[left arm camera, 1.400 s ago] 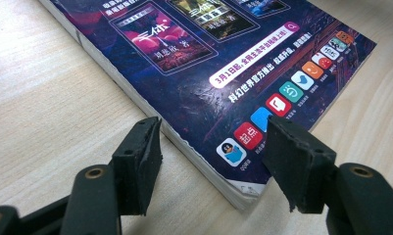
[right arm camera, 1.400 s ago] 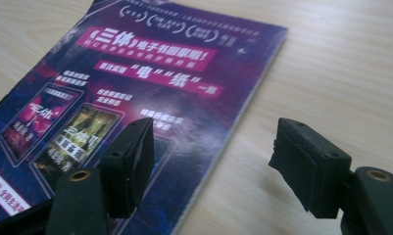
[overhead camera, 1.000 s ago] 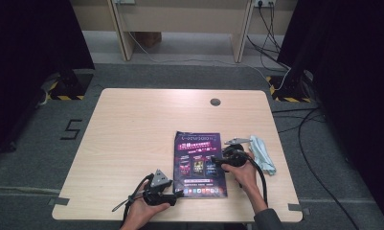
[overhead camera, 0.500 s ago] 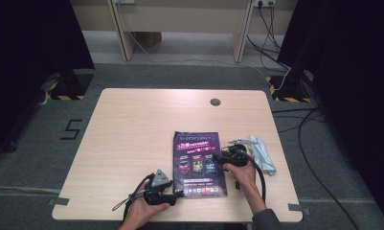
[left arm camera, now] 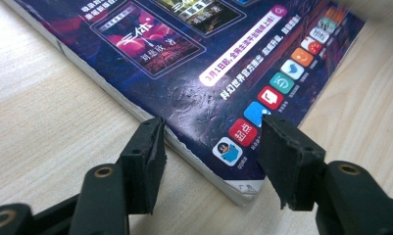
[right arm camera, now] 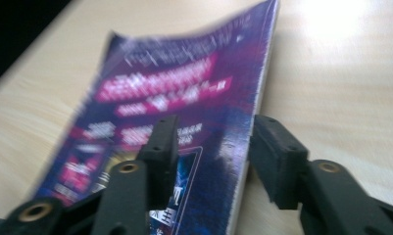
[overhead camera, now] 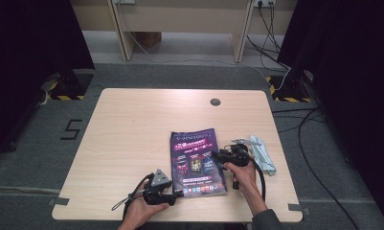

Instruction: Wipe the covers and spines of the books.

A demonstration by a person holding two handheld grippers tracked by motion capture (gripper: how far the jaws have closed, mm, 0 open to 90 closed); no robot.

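A purple magazine (overhead camera: pixel 197 160) lies flat on the wooden table (overhead camera: pixel 132 134), front right of centre. My left gripper (overhead camera: pixel 179 194) lies at its near left corner. In the left gripper view its open jaws (left arm camera: pixel 211 147) straddle the spine edge of the magazine (left arm camera: pixel 208 58), one pad over the table, one over the cover. My right gripper (overhead camera: pixel 216 155) reaches in from the right. Its jaws (right arm camera: pixel 213 147) have just been closing, with the magazine's (right arm camera: pixel 169 98) right edge between them. A gap still shows beside each pad.
A pale green folded bundle (overhead camera: pixel 262 153) lies just right of the right gripper, near the table's right edge. A round cable hole (overhead camera: pixel 215 101) sits at the back of the table. Each gripper's black cable trails towards the near edge.
The right gripper's jaws stand closer together around the magazine's right edge than before. Both hands and the magazine keep their places.
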